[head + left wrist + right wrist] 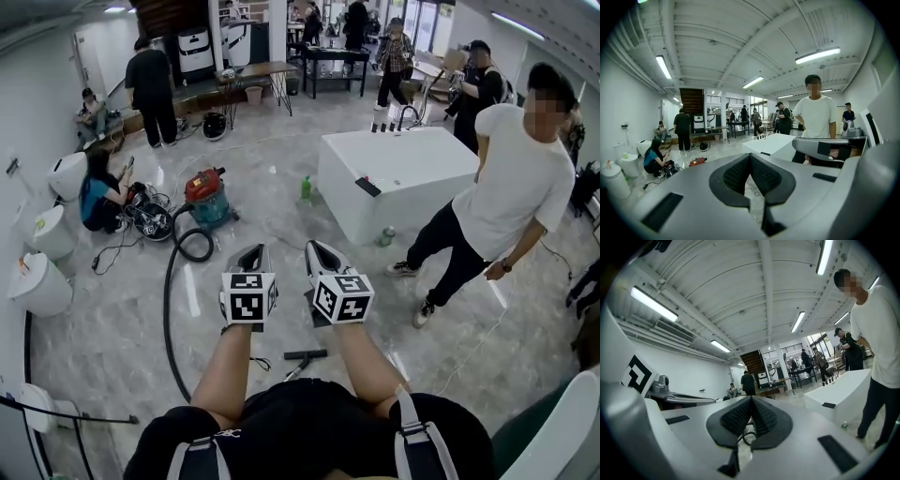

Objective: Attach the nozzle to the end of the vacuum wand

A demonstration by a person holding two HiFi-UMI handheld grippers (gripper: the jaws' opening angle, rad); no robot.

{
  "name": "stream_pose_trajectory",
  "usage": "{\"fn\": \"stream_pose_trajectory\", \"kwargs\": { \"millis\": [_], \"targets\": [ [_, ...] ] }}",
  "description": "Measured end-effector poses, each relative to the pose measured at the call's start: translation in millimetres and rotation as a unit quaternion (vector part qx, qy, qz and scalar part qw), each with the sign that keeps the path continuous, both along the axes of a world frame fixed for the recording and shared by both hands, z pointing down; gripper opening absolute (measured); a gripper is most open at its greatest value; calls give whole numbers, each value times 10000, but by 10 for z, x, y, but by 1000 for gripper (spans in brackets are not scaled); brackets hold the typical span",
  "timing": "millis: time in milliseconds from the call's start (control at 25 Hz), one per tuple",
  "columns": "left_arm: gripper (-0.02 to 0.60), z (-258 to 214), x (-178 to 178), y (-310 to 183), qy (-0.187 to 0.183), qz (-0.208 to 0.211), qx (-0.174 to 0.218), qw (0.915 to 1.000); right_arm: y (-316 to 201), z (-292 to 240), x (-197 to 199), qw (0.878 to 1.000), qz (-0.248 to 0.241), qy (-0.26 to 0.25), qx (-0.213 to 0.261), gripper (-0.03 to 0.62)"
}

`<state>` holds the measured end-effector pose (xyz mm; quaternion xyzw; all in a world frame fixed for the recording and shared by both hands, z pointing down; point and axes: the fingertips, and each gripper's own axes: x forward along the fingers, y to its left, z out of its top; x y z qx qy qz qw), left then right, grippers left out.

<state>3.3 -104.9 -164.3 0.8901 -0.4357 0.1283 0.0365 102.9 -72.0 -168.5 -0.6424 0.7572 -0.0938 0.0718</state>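
In the head view my left gripper [254, 251] and right gripper [317, 249] are held up side by side at chest height, both shut and empty. On the floor below them, between my forearms, lies a short black bar that looks like the nozzle [306, 354], with a thin grey wand end [292, 371] beside it. A red and teal vacuum cleaner [207, 195] stands further off at the left, its black hose [171, 291] looping toward me. The left gripper [750, 155] has its pads together, and the right gripper [751, 399] likewise.
A person in a white T-shirt [514, 187] stands at the right beside a white bathtub [398, 178]. A green bottle [306, 187] and a can [386, 235] stand on the floor near it. White toilets [37, 281] line the left wall. Other people crouch and stand further back.
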Motion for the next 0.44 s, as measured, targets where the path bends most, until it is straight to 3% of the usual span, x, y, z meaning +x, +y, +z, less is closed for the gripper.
{"fn": "stream_pose_trajectory", "kwargs": {
  "millis": [440],
  "targets": [
    [11, 35, -27, -132, 56, 38, -1, 10000, -135, -29, 66, 9999, 90, 80, 109, 14]
  ]
}}
